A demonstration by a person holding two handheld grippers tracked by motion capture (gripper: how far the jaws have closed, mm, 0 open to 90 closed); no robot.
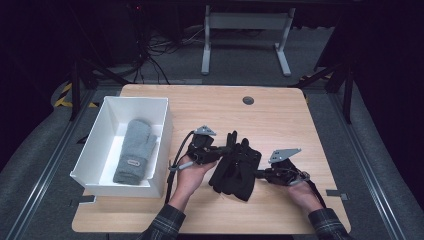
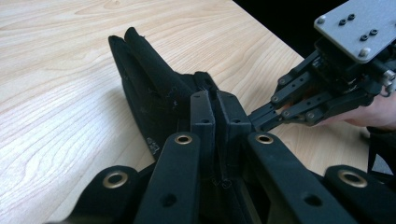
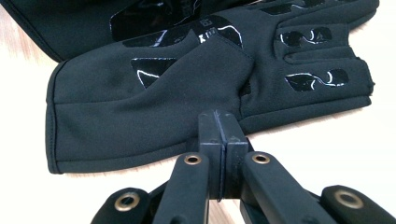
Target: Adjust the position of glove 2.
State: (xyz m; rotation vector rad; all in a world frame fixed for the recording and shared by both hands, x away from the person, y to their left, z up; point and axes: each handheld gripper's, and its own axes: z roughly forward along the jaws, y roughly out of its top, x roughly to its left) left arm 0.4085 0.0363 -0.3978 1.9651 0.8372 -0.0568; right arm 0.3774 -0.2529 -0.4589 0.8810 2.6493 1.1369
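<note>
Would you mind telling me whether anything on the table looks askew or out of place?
Nothing stands out. The black gloves lie on the table between both grippers, and the grey mitten lies flat in the white box.

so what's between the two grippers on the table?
The black glove lies between the left gripper and right gripper, each shut on an edge; high view.

Dim room, grey carpet floor (image 1: pixel 240 60), white-legged desk (image 1: pixel 247 22) behind

White bin (image 1: pixel 159 145) walls the left; bare table (image 1: pixel 280 115) lies open beyond.
</note>
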